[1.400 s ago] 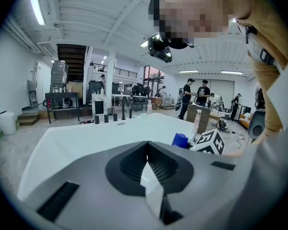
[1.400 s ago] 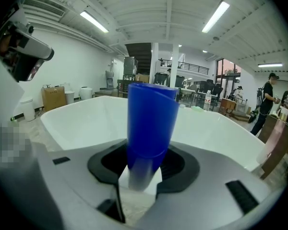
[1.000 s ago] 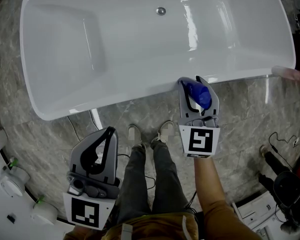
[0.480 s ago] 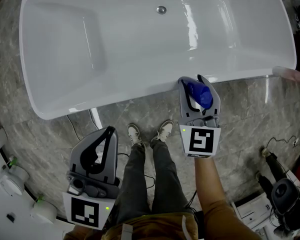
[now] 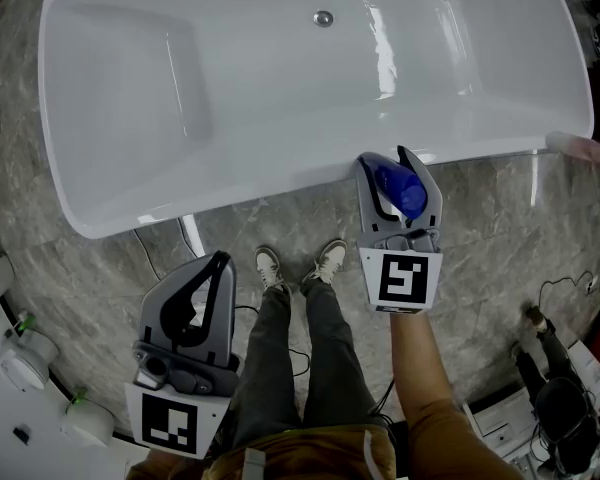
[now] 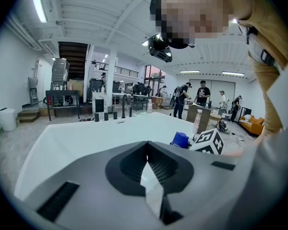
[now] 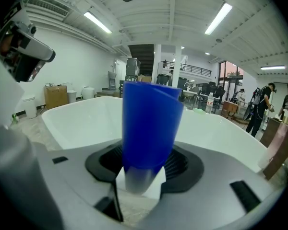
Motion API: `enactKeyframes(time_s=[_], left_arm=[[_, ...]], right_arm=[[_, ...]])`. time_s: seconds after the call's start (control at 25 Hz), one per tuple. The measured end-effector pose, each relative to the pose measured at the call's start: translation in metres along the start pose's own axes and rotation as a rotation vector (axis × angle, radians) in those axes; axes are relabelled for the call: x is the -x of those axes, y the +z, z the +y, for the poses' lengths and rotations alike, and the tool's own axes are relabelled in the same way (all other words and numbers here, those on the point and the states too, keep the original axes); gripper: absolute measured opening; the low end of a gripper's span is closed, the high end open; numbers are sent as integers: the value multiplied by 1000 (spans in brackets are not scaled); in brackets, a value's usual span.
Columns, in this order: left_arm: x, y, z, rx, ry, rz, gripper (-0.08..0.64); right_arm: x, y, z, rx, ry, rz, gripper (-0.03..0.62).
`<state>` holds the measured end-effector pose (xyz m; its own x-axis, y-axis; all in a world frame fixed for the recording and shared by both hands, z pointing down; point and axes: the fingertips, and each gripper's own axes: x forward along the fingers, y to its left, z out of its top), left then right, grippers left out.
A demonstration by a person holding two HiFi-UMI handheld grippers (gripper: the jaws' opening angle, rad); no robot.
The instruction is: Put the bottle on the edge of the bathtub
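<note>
A blue bottle stands upright on the near rim of the white bathtub, to the right of middle. My right gripper straddles it. Its jaws have just been opening and now stand a little apart from the bottle's sides, so the gripper is open with the bottle between its jaws. My left gripper hangs low at the left over the stone floor, well short of the tub. It is shut on nothing, its tips touching. From the left gripper view the bottle's top shows on the rim.
My legs and shoes stand on the grey stone floor just before the tub. White round fittings lie at the lower left. Cables and dark gear sit at the lower right. The drain is at the tub's far side.
The right gripper's jaws have spread slightly wider around the blue bottle. Both hands stay where they were, and the bottle has not shifted.
</note>
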<state>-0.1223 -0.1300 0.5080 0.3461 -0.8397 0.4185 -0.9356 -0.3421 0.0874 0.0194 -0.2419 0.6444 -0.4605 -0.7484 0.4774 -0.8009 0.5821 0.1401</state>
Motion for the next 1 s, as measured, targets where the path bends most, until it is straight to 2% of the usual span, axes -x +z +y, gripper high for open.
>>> enactKeyframes(time_s=[1.0], left_arm=[[2,-1,-2,8,-2,-1,6]], right_arm=[[6,8,5,71,21,5,232]])
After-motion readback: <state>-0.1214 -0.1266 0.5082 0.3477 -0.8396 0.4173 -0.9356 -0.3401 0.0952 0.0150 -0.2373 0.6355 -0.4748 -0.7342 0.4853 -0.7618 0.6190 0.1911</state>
